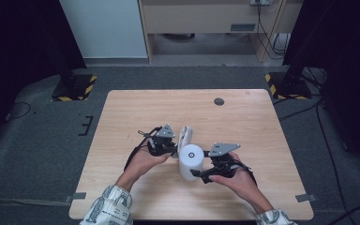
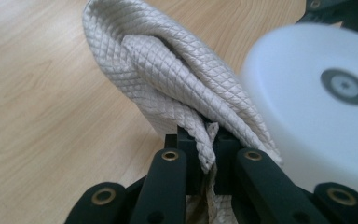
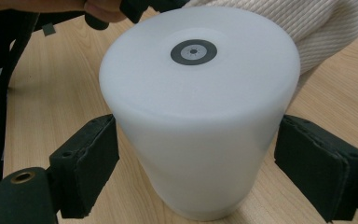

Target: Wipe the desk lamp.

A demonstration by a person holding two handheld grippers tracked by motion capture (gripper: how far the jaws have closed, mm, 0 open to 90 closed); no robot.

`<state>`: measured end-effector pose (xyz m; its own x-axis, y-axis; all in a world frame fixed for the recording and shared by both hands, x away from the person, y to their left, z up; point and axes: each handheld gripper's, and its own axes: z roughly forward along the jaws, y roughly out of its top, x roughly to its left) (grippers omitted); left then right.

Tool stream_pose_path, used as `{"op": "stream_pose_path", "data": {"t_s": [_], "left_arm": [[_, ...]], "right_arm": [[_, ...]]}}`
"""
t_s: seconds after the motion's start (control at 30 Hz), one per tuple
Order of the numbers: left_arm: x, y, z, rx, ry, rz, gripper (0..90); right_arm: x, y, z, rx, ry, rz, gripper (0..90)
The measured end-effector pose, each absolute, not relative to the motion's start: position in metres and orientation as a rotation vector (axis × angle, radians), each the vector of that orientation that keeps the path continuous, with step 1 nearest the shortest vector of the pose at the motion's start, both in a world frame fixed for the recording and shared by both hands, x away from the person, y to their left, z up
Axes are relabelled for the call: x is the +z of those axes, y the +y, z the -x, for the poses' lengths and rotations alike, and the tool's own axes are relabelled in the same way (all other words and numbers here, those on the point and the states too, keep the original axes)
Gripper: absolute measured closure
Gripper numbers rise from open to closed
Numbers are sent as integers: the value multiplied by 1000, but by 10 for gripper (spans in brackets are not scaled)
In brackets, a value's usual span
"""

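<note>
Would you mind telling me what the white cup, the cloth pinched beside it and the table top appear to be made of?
The white cup looks like matte, slightly translucent plastic: smooth, softly glowing walls, no glare. The cloth seems a woven textile, perhaps microfibre, given its fine diamond weave and soft folds. The table top shows pale wood grain with a low sheen, though it may be laminate rather than solid wood.

Cup (image 2: 326,98) blurred in left gripper view, cut off by right edge. Cloth (image 2: 177,88) lower end hidden between left tool (image 2: 204,154) jaws. Right gripper view: cup hides most of cloth; top edge crops a hand (image 3: 51,5).
</note>
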<state>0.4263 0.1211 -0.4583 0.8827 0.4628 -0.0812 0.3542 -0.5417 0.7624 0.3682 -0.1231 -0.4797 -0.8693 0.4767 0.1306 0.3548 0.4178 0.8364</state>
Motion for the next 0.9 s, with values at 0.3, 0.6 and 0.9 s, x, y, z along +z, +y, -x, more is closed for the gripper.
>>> {"op": "stream_pose_path", "data": {"t_s": [0.3,0.6,0.9], "left_arm": [[-460,115,-432,158,578,-2225,853],[-461,115,-432,159,575,-2222,852],[-474,115,-432,146,585,-2246,853]], "right_arm": [[-480,-124,-368,1453,2536,-746,147],[-480,-124,-368,1454,2536,-747,148],[-480,-125,-368,1455,2536,-747,148]]}}
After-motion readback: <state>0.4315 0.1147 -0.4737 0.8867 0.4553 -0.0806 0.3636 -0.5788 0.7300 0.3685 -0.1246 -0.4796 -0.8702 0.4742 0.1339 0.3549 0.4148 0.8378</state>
